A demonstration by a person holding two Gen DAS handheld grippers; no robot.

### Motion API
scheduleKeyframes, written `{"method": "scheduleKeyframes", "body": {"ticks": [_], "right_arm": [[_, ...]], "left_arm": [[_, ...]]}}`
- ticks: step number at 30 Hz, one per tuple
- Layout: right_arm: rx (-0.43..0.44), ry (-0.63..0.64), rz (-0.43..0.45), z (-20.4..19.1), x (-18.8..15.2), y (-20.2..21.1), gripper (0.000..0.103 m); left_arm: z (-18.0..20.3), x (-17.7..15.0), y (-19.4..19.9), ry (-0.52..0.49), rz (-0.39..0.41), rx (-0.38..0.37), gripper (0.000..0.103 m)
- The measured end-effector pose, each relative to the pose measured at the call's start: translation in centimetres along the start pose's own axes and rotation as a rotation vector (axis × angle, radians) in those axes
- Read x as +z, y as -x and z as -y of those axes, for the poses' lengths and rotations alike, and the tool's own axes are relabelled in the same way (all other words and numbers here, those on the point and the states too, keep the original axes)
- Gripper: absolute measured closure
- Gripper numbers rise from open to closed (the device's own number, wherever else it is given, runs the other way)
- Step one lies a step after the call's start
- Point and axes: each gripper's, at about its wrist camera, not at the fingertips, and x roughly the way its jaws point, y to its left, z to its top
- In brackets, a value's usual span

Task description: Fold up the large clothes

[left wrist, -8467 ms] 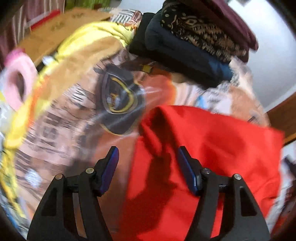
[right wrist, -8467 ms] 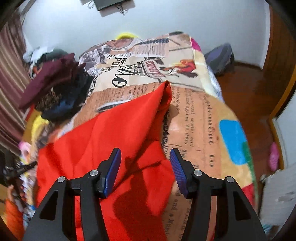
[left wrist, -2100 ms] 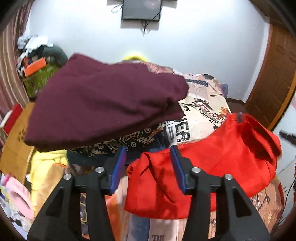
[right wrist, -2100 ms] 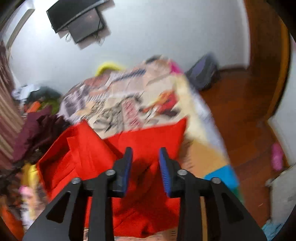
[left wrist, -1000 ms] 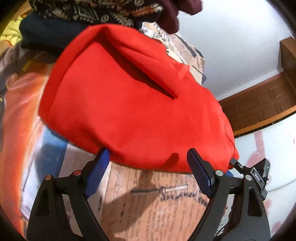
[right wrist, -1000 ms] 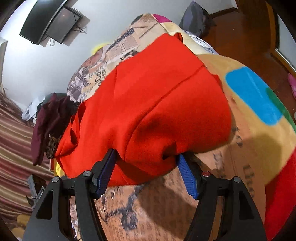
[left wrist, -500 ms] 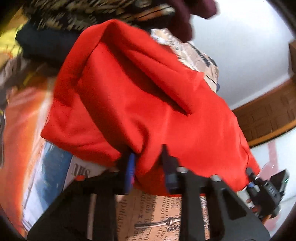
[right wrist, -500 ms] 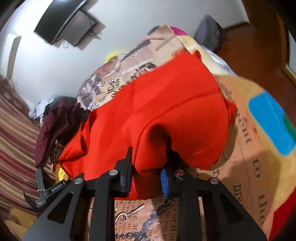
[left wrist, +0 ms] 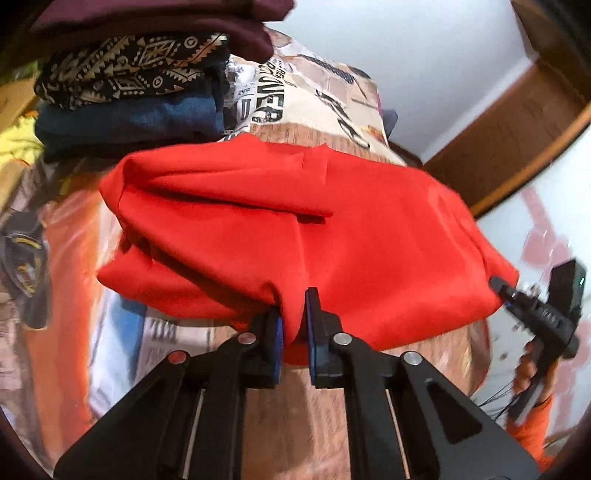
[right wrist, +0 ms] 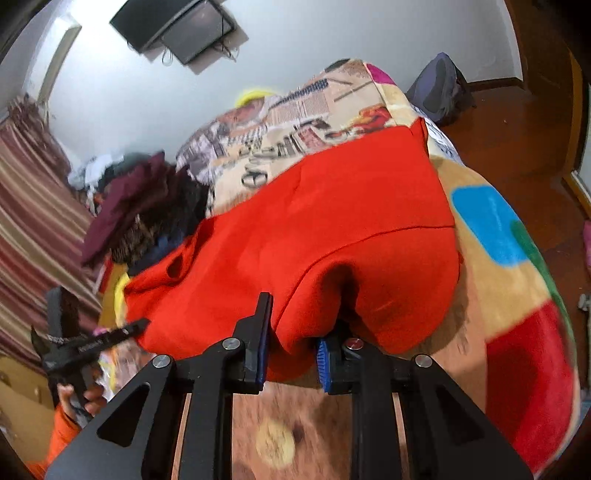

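A folded red garment (left wrist: 332, 229) lies across the printed bedspread (left wrist: 295, 99), its near edge lifted. My left gripper (left wrist: 293, 314) has that edge pinched between its blue pads, and its jaws are still closing on the cloth. In the right wrist view the same red garment (right wrist: 314, 229) bunches up where my right gripper (right wrist: 293, 332) is shut on another fold of the near edge. Each gripper shows in the other's view at the garment's far end: the right one (left wrist: 506, 291) and the left one (right wrist: 136, 325).
A stack of folded clothes (left wrist: 129, 74), maroon on top, sits just past the garment (right wrist: 140, 206). A person's hand (left wrist: 532, 373) holds the right gripper. A backpack (right wrist: 439, 88) lies on the wood floor beside the bed. A screen (right wrist: 181, 26) hangs on the far wall.
Both grippers went from open around the garment's near edge to shut on it. They have since lifted the edge and rolled, so the cloth now hangs bunched from the pads.
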Motion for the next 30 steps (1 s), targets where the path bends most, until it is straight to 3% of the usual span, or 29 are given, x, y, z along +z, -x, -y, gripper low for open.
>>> {"method": "scheduleKeyframes", "body": {"ticks": [5,10,13,17,22,26,30], "right_arm": [[-0.12,0.063,0.004,-0.4,-0.9,1.4,0.076],[-0.223,0.111,0.062,-0.5,-0.5,3.7,0.076],[-0.235,0.142,0.105,-0.9,0.2,5.2,0.076],[-0.227,0.177,0.141,-2.0,1.8,5.5,0.072],[-0.213,0.239,0.148,-3.7,3.5,3.1,0.064],[-0.197,0.261,0.083,-4.2,3.9,-0.6,0.063],[-0.2,0.265,-0.02,-3.4,3.3,-4.1,0.063]], "left_arm": [[0.3,-2.8,0.7,-0.113,-0.023,0.132,0.072],[-0.4,-3.6,1.7,-0.173,-0.001,0.232,0.071],[-0.3,-2.8,3.7,-0.232,0.062,0.267,0.071],[0.0,-0.4,4.2,-0.258,0.102,0.251,0.071],[0.5,1.7,1.0,-0.263,0.035,0.18,0.071],[0.7,2.4,-3.8,-0.259,-0.062,0.13,0.071],[-0.5,4.5,-6.8,-0.264,-0.081,0.078,0.071]]}}
